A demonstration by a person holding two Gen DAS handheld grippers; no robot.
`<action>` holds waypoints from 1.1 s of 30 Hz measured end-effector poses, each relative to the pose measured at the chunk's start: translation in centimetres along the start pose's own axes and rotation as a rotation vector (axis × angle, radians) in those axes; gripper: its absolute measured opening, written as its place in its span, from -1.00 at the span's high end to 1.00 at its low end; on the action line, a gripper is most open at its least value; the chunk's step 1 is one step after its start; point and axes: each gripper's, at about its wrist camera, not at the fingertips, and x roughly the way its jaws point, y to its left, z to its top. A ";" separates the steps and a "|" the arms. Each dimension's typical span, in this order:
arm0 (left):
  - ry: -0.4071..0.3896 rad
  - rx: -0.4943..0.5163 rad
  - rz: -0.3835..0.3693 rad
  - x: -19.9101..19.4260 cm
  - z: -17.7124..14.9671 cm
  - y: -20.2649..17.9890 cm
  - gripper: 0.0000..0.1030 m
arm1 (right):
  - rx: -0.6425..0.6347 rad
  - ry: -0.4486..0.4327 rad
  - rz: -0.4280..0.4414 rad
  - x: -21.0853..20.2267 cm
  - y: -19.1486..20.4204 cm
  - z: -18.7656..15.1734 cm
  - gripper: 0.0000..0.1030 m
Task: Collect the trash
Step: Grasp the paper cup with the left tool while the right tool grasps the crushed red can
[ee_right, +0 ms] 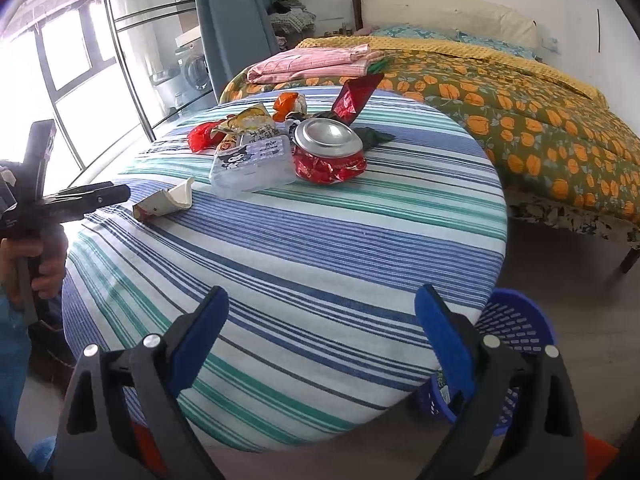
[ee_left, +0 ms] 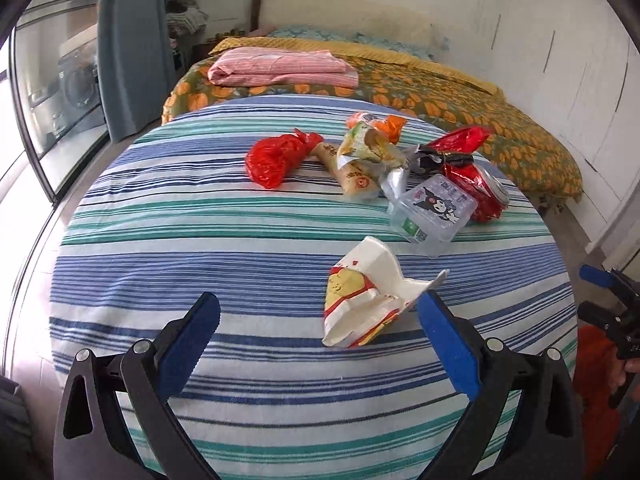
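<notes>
Trash lies on a round table under a striped cloth (ee_left: 200, 208). A crumpled white and yellow paper carton (ee_left: 368, 296) lies just ahead of my open left gripper (ee_left: 320, 308), nearer its right finger. Further back lie a clear plastic box with a cartoon label (ee_left: 434, 208), a crushed red can (ee_left: 488, 192), a red plastic bag (ee_left: 276, 156) and snack wrappers (ee_left: 360, 156). My right gripper (ee_right: 322, 308) hangs open and empty over the near table edge (ee_right: 280, 400); the carton (ee_right: 166, 200), box (ee_right: 252, 168) and can (ee_right: 330, 152) lie far ahead of it.
A blue perforated basket (ee_right: 516, 328) stands on the floor below the table's right edge. Behind the table is a bed with an orange-flowered cover (ee_right: 520, 120) and folded pink cloth (ee_left: 280, 68). Glass doors (ee_left: 52, 92) and a curtain are on the left.
</notes>
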 end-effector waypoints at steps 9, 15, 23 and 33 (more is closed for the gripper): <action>0.087 0.083 -0.165 3.4 0.5 -2.4 -0.33 | -0.068 0.002 -0.018 3.2 -2.0 7.7 -0.78; 0.085 0.112 -0.159 3.3 0.0 -3.3 0.07 | -0.183 0.098 0.117 9.1 -0.6 11.9 -0.78; 0.071 0.107 -0.191 2.4 -0.4 -3.4 0.22 | -0.187 0.185 0.176 12.6 -0.6 13.3 -0.24; 0.023 0.188 -0.119 0.5 -1.6 -5.8 0.22 | -0.131 0.165 0.165 8.9 -1.4 11.6 -0.25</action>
